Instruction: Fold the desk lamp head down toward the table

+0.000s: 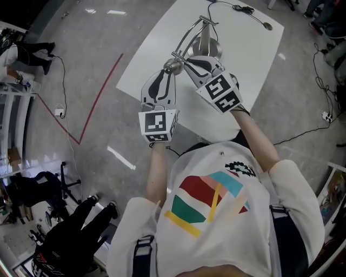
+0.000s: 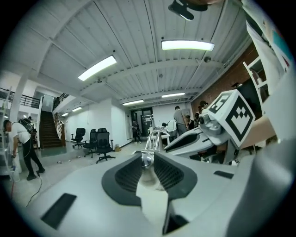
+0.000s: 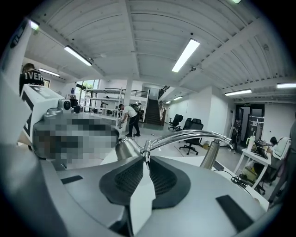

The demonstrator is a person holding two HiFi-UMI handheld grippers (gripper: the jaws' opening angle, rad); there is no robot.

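A silver desk lamp stands on the white table [image 1: 254, 54]; its base [image 1: 208, 48] is at the middle and its curved double arm [image 1: 189, 35] rises toward me. My left gripper [image 1: 170, 71] is shut on the small silver lamp head [image 1: 172, 67]; in the left gripper view the head [image 2: 147, 160] sits pinched between the ribbed pads, with the arm [image 2: 153, 139] beyond it. My right gripper [image 1: 185, 62] is shut on the arm just behind the head. In the right gripper view its pads [image 3: 131, 175] clamp the arm's end joint [image 3: 145, 154], the head [image 3: 126, 148] sticks out left and the arm [image 3: 194, 136] curves right.
The lamp's black cable [image 1: 246, 9] runs across the table's far end. The table's near edge [image 1: 178, 121] lies just beneath my grippers. Red tape lines [image 1: 100, 94] mark the floor to the left. A person in black [image 1: 70, 238] stands at lower left.
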